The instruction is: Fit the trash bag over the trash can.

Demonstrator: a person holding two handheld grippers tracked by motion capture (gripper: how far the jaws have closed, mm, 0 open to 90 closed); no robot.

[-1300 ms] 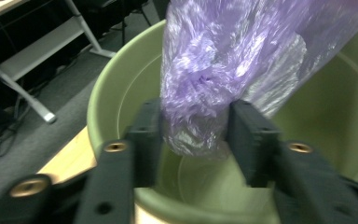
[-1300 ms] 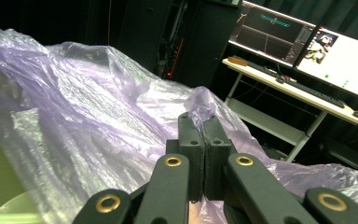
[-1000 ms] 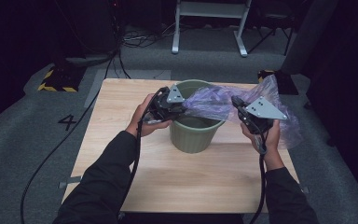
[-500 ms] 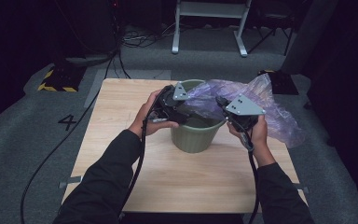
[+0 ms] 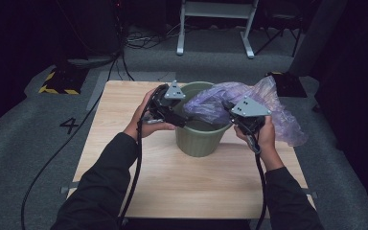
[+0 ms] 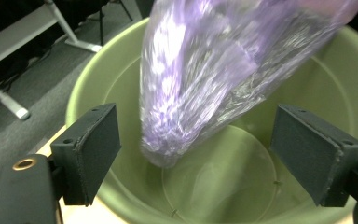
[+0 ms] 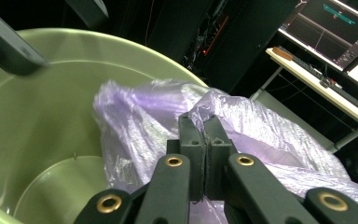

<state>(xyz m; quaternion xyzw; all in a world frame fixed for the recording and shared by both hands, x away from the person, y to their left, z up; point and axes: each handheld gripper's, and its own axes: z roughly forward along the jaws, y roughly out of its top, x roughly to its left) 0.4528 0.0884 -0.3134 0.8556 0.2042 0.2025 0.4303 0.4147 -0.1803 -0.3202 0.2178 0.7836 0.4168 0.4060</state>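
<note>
Both claws over bin (image 5: 202,139): right claw (image 7: 204,140) pinches purple bag (image 6: 205,70), left claw (image 6: 209,149) wide

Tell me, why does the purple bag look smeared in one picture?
Left gripper view: the purple bag is motion-blurred, while the green bin stays fairly sharp. Right gripper view: bag crisp near the jaws. High view: table lit, surroundings dark.

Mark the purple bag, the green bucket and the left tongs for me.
purple bag (image 6: 200,70): left gripper view, on the crinkled middle hanging into the bucket.
green bucket (image 5: 202,141): high view, on its outer front wall.
left tongs (image 6: 214,154): left gripper view, midway between the two open pads.
</note>
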